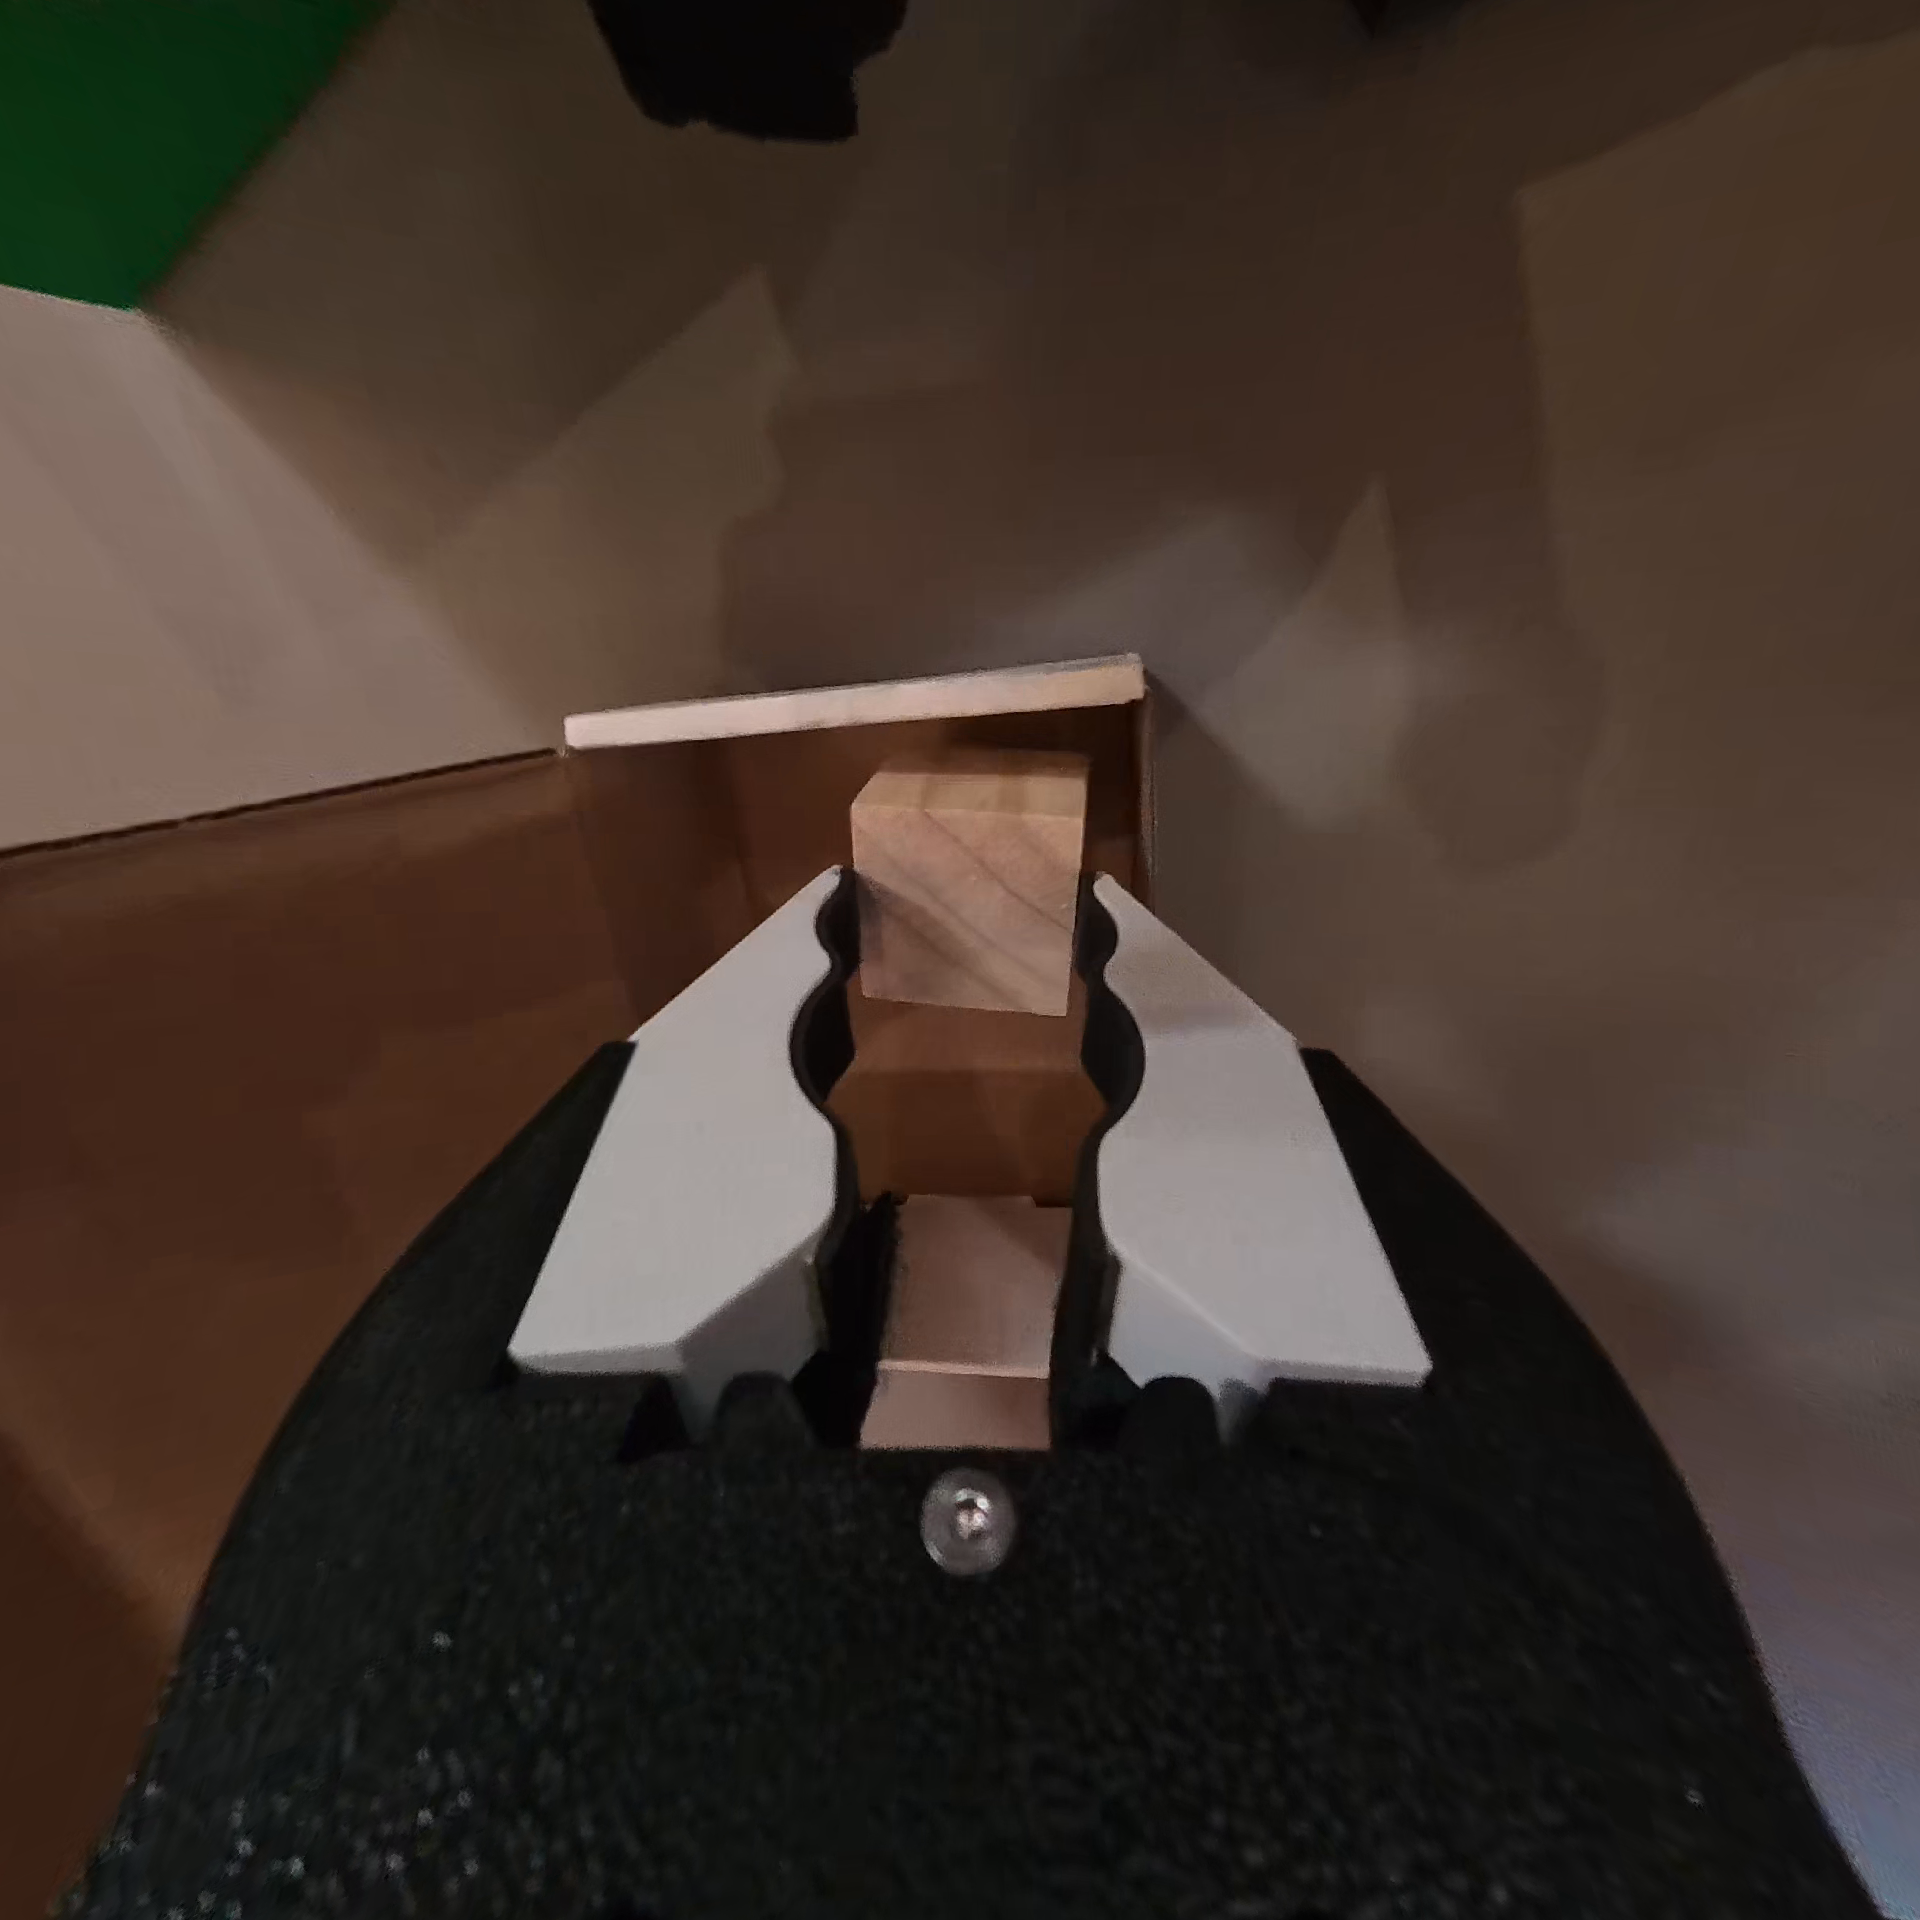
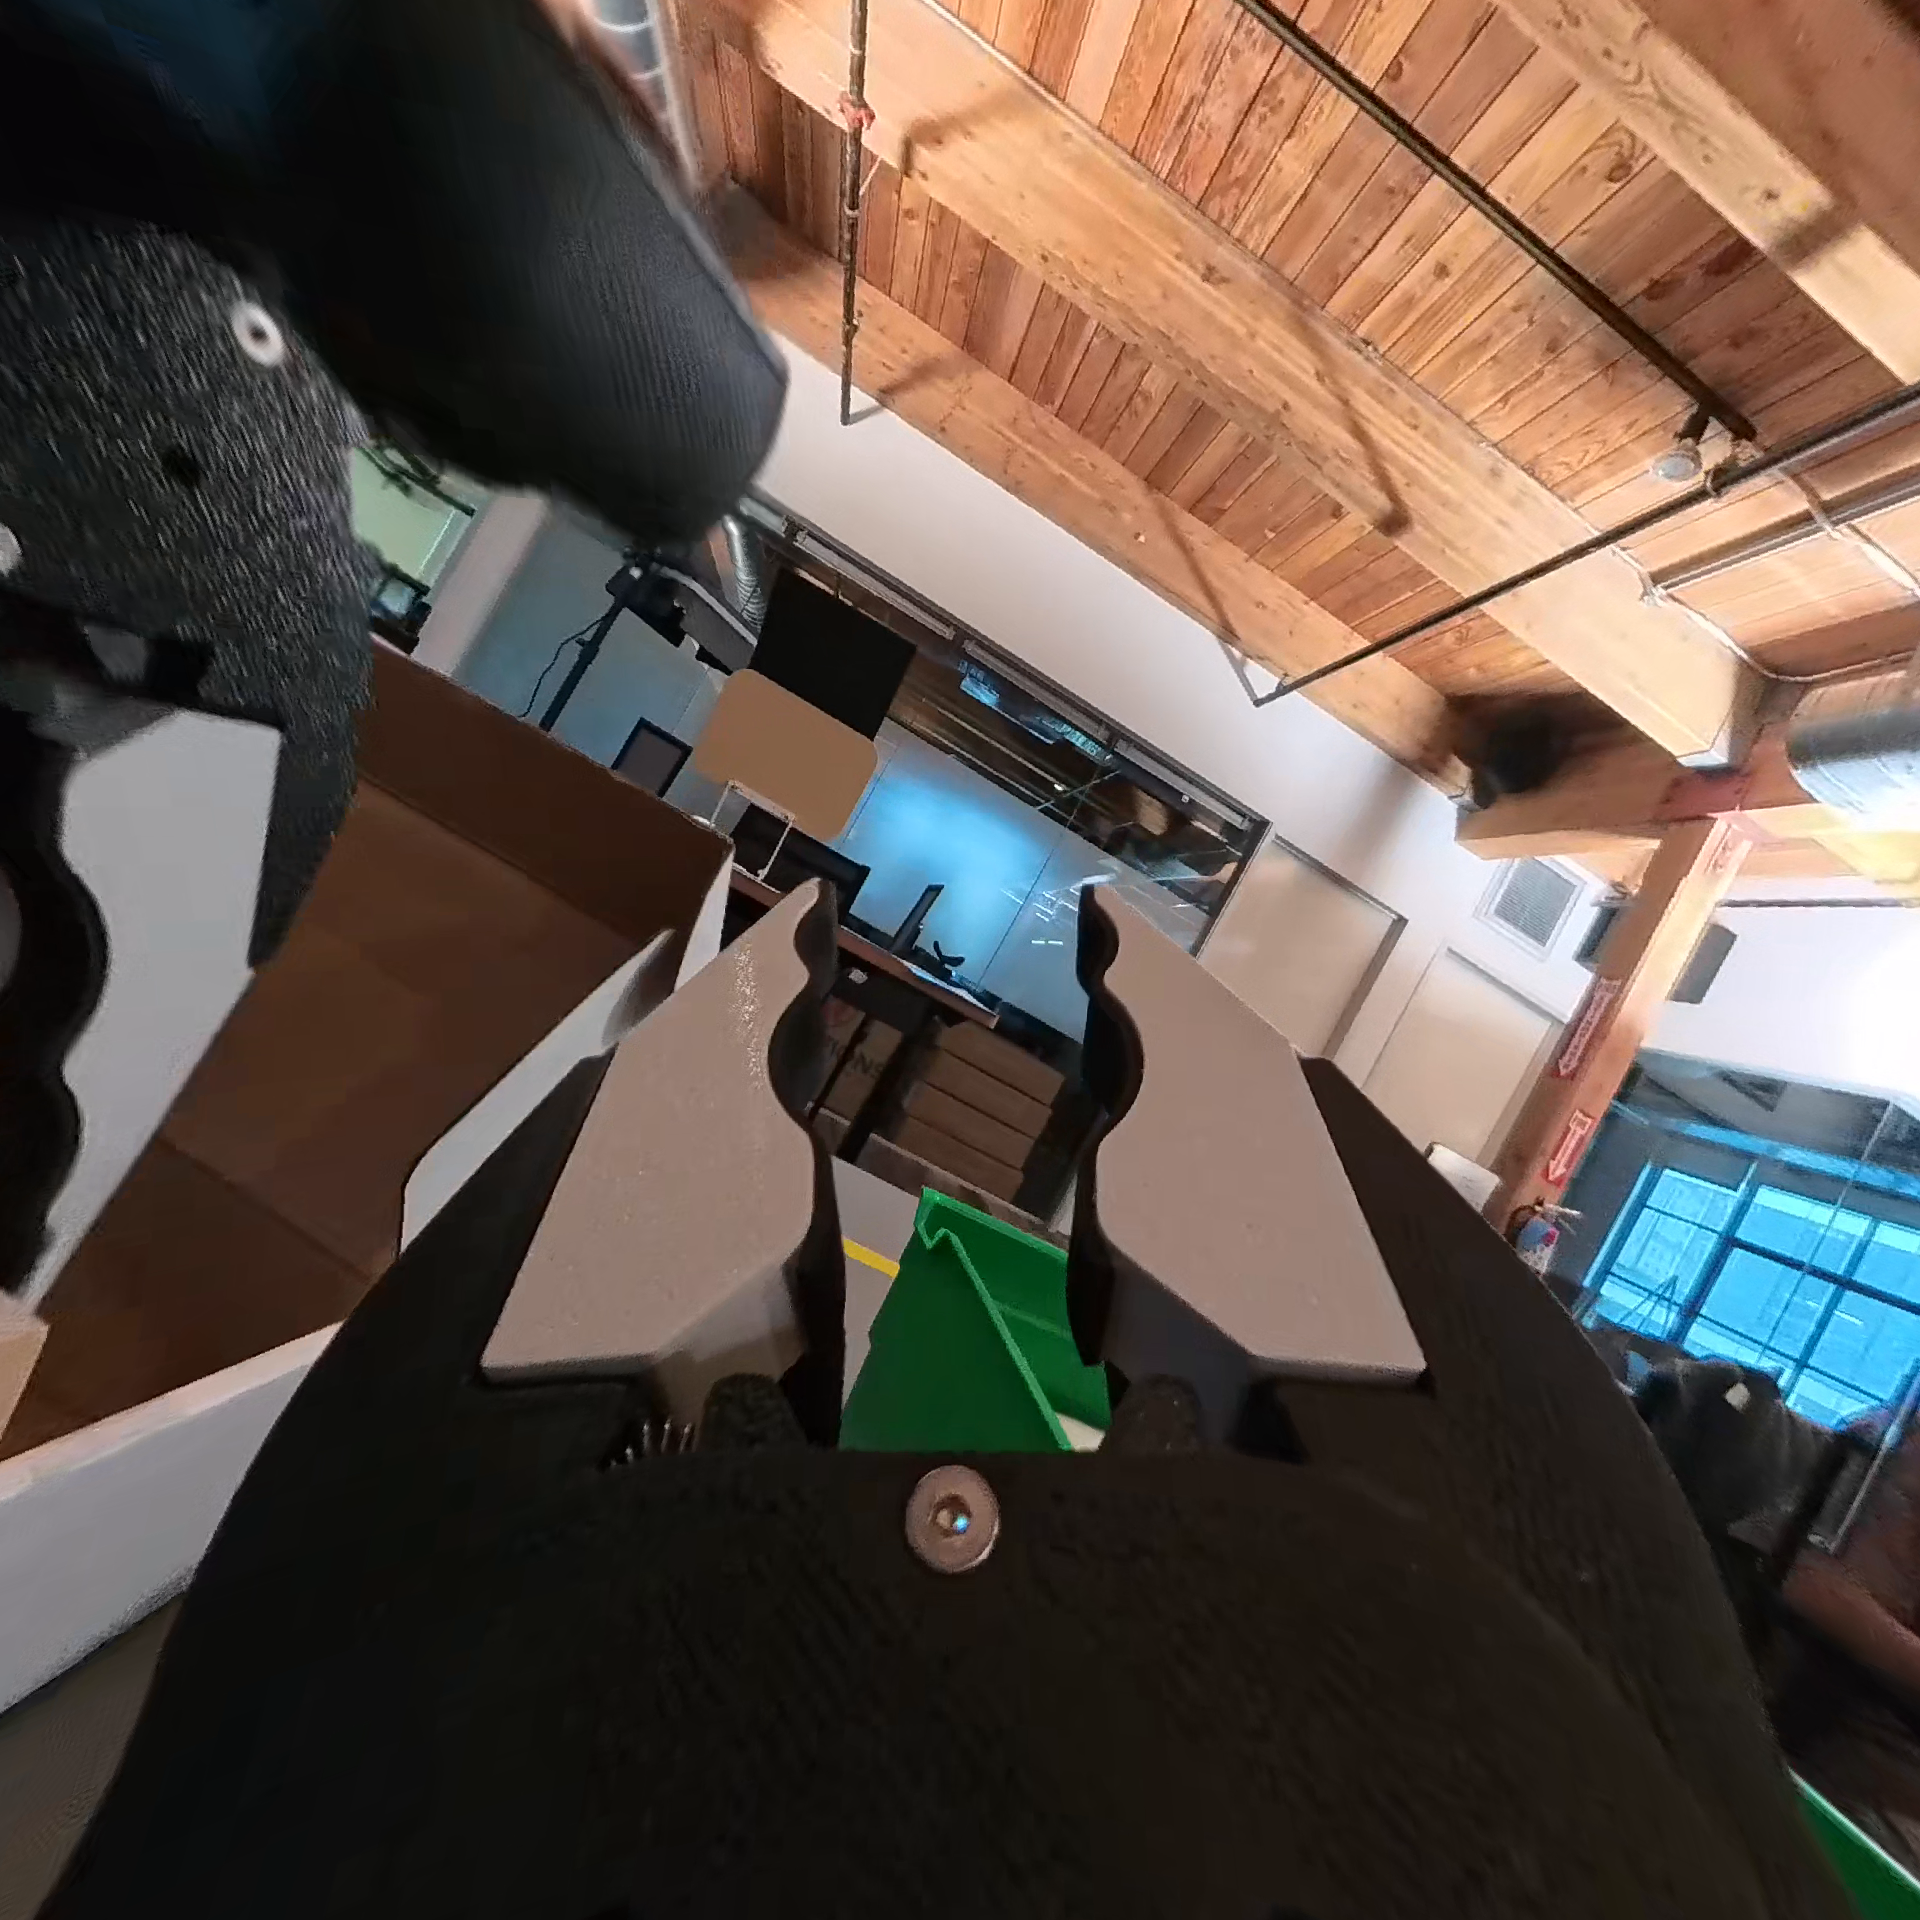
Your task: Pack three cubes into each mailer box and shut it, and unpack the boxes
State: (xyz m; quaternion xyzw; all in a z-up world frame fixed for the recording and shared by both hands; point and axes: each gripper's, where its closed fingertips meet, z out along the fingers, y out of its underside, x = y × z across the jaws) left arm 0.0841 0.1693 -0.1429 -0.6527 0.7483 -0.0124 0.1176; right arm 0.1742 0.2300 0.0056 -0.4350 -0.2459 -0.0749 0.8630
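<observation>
In the left wrist view my left gripper (image 1: 966, 914) reaches into the corner of an open mailer box (image 1: 312, 1039), brown inside and white outside. It is shut on a pale wooden cube (image 1: 966, 894), with both black pads against the cube's sides. Two more wooden cubes lie in shadow below it, one (image 1: 956, 1122) between my fingers and one (image 1: 966, 1309) near their base. My right gripper (image 2: 956, 904) is open and empty. It points up into the room beside the box's rim (image 2: 582, 831). The left gripper's finger (image 2: 156, 935) shows at the left edge there.
A green bin (image 2: 966, 1340) stands beyond the box on the right; a green patch (image 1: 94, 135) also shows at the top left of the left wrist view. The box's white flap edge (image 1: 852, 707) and walls close in around the cube. A dark shape (image 1: 748, 62) hangs at the top.
</observation>
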